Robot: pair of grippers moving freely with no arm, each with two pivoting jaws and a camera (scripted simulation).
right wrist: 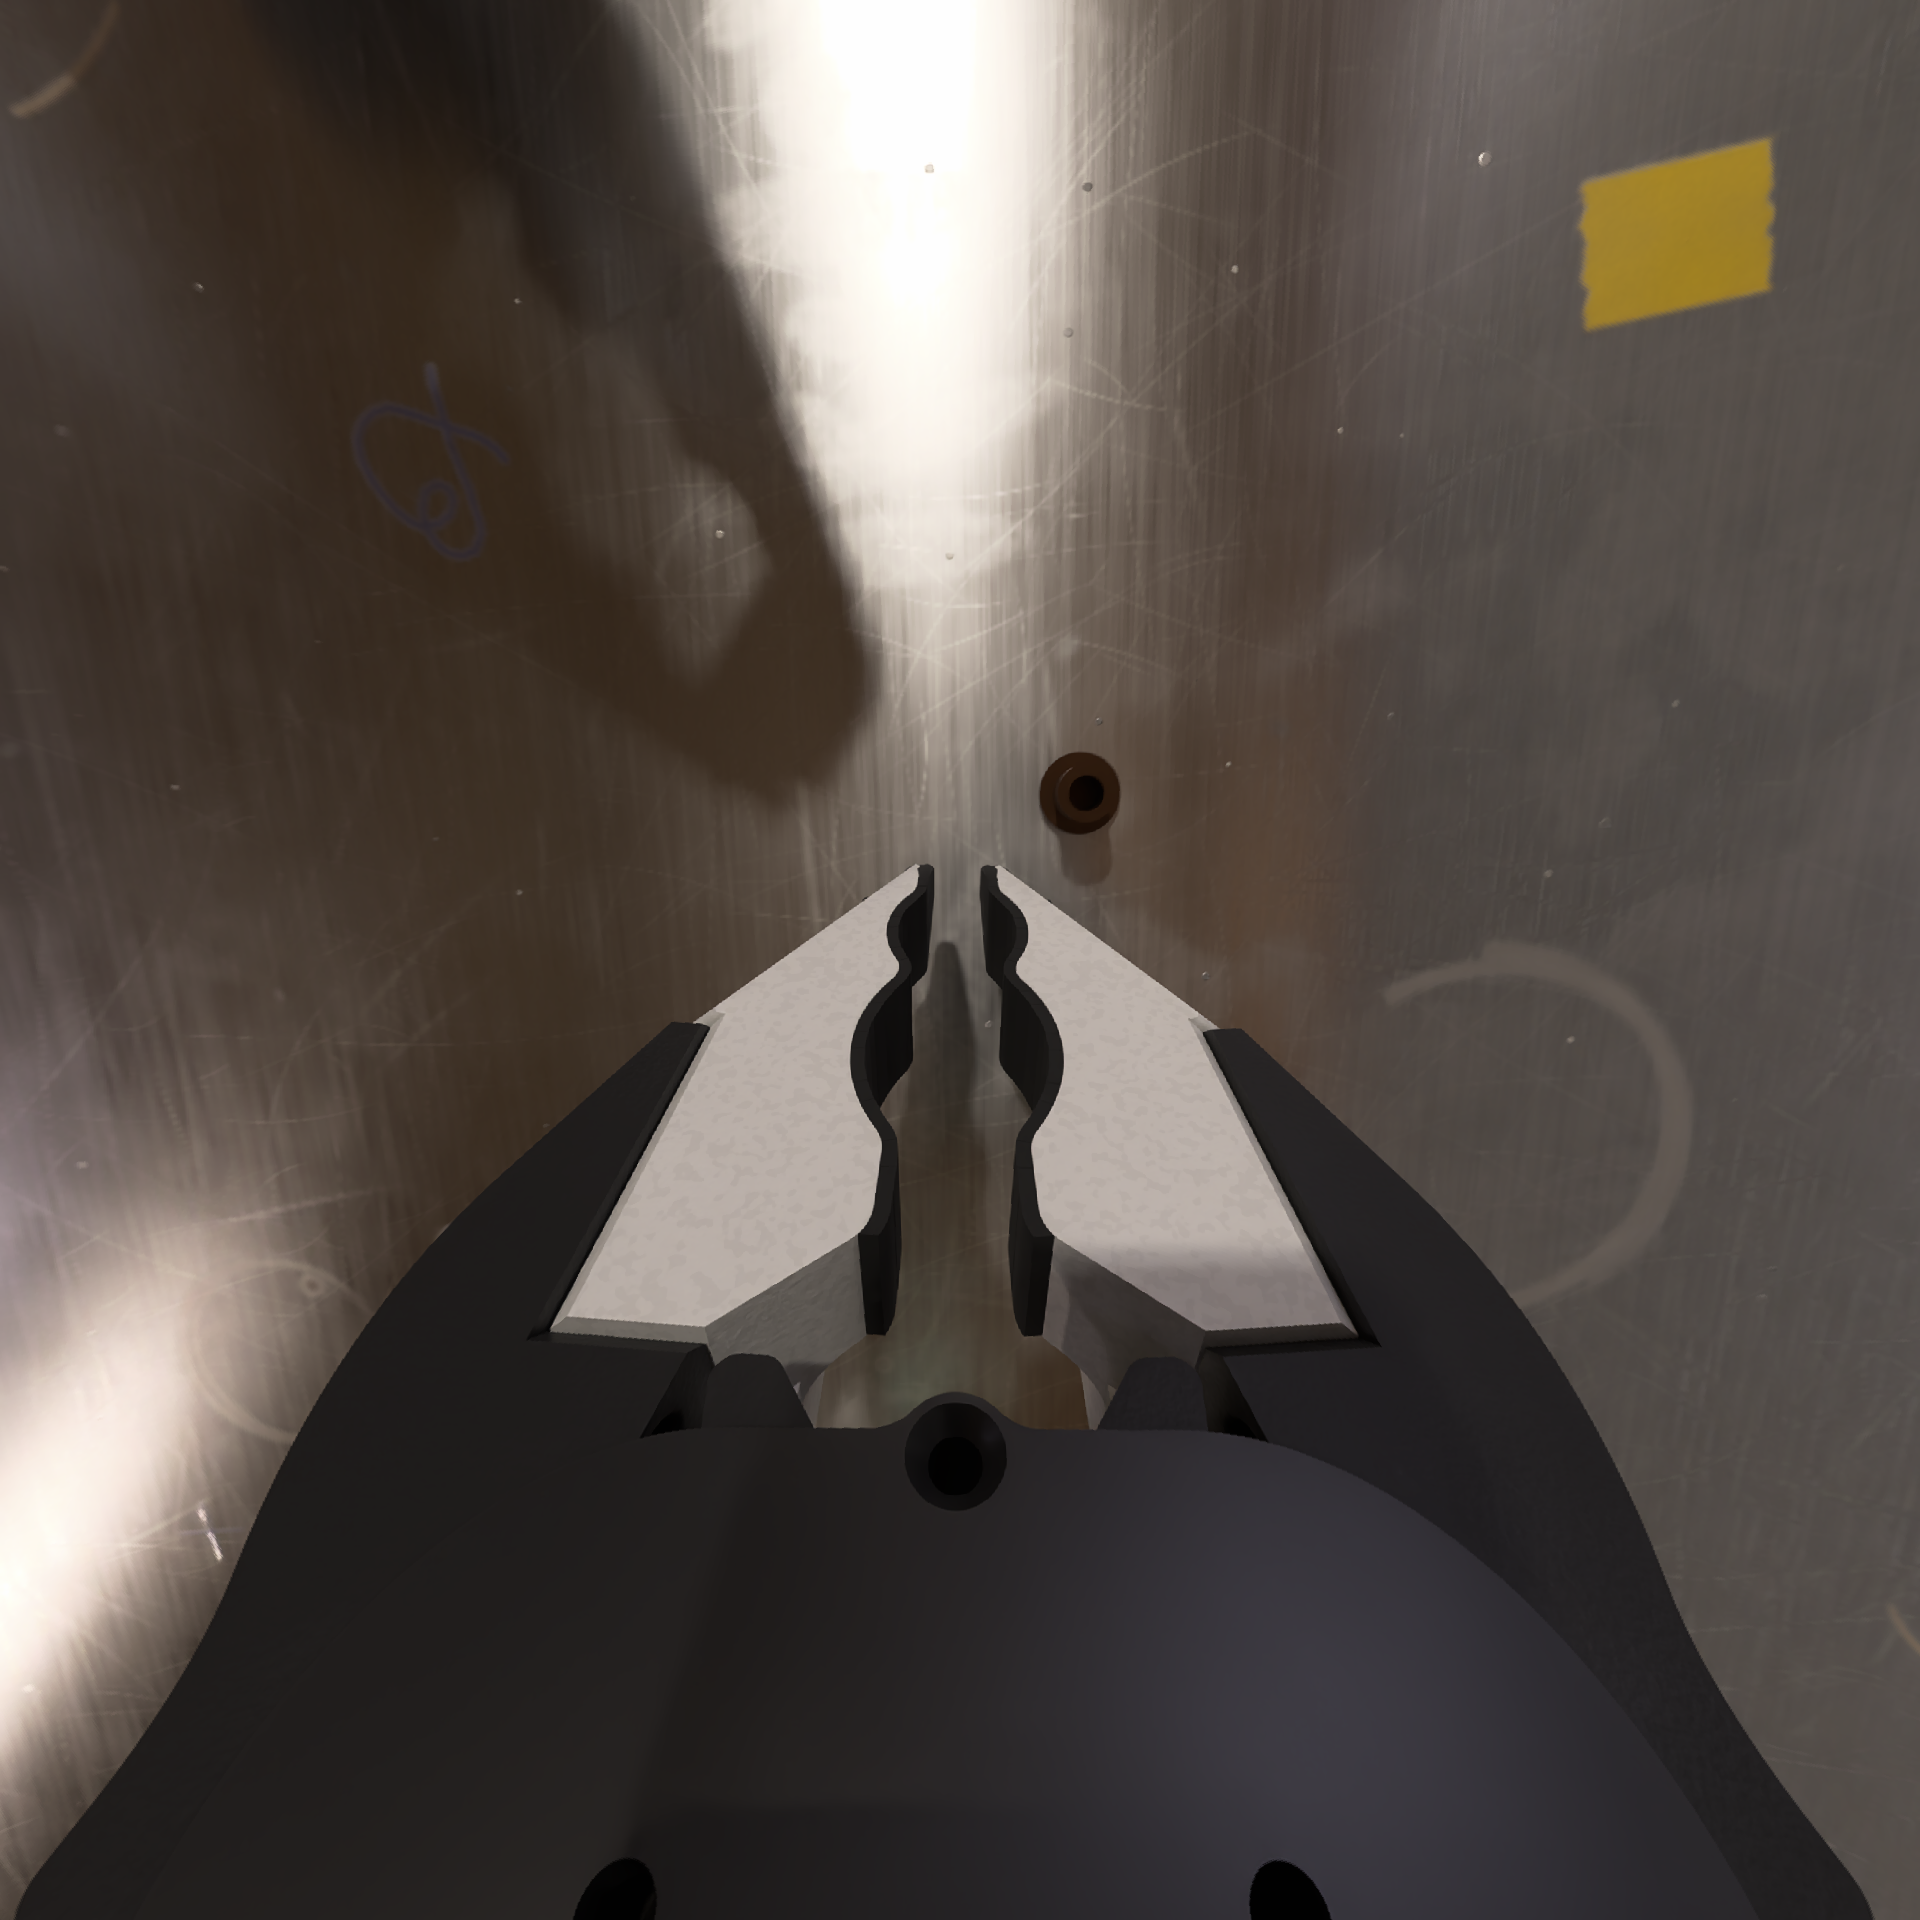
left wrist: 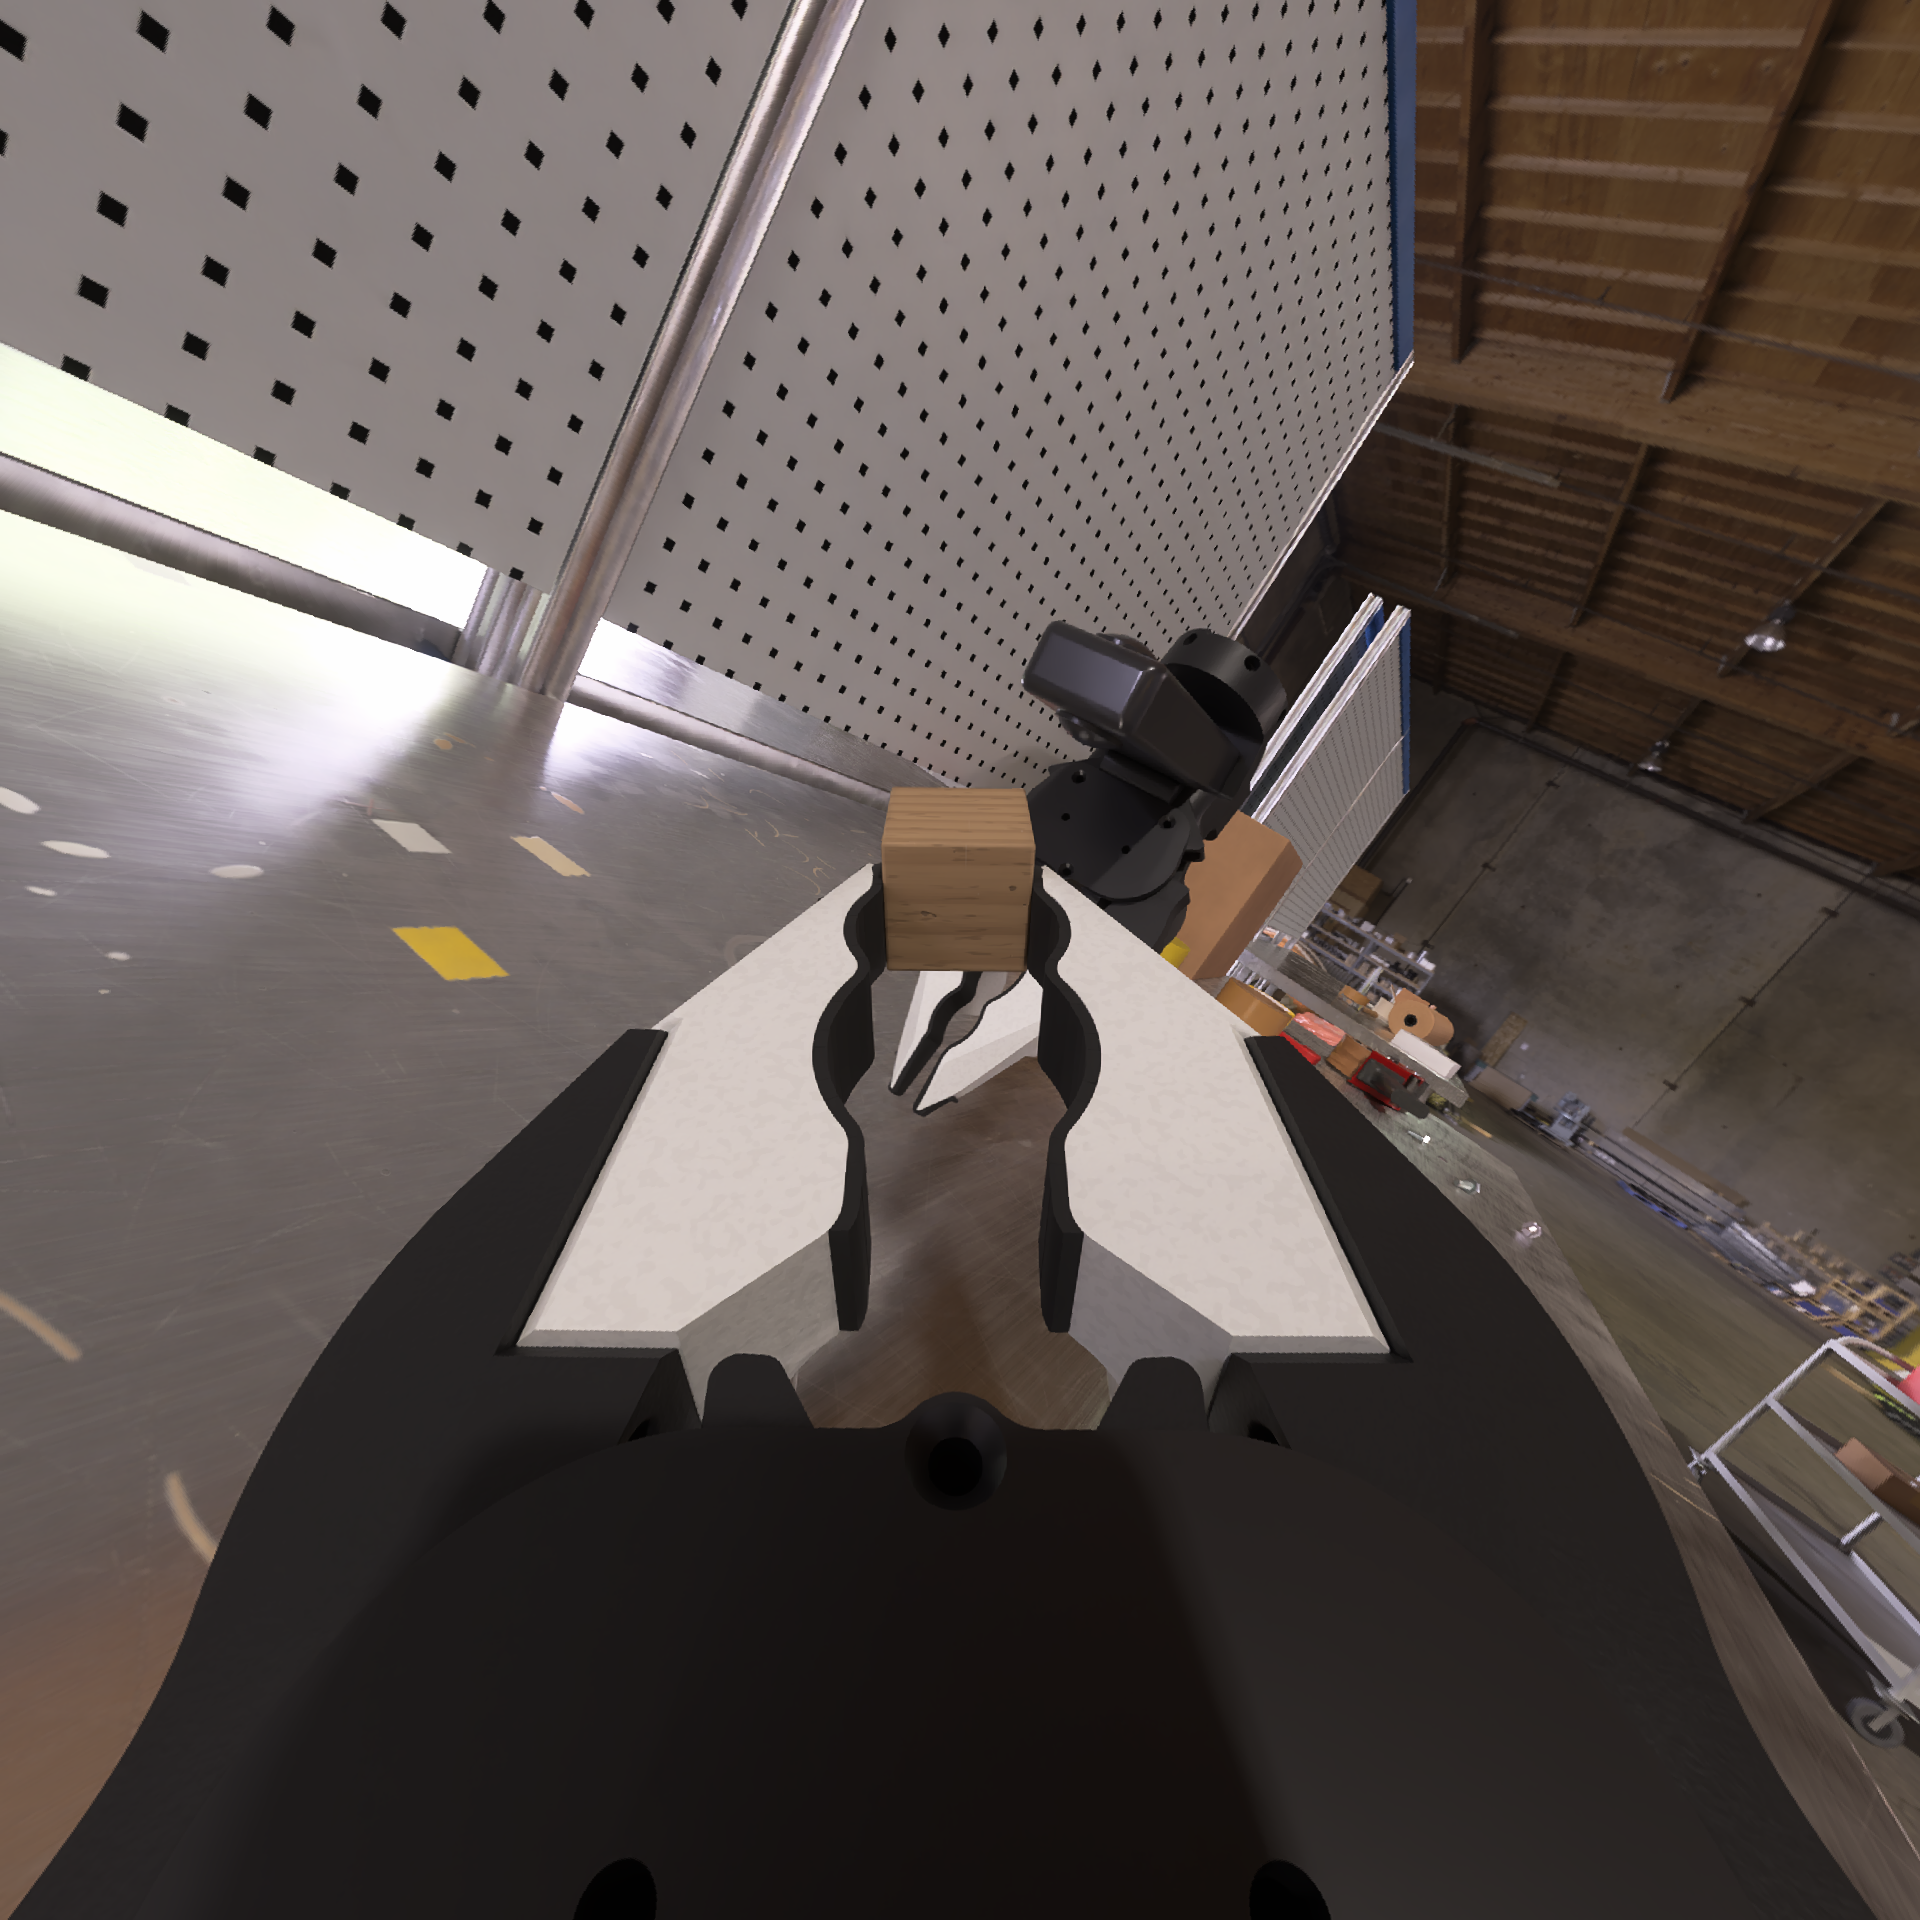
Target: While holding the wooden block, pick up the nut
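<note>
A scratched steel table [left wrist: 260,1039] fills most of both views, with a white pegboard wall [left wrist: 935,364] rising behind it in the left wrist view. The left gripper [left wrist: 956,925] is held above the table, pointing forward and level toward the pegboard, its two white fingers clamped on the sides of a wooden block [left wrist: 958,894] at their tips. Just beyond the block hangs the right gripper [left wrist: 951,1049], angled steeply down toward the table with its fingertips low and its dark body [left wrist: 1143,748] higher up.

From the right wrist view, the right gripper [right wrist: 954,883] looks almost straight down at the steel surface, jaws nearly together with only a narrow gap and nothing between them. A strip of yellow tape [right wrist: 1675,234] lies toward the upper right. The nut [right wrist: 1081,794], small, dark brown and round with a centre hole, lies flat on the table just beyond and slightly right of the right fingertip, not touching it.
</note>
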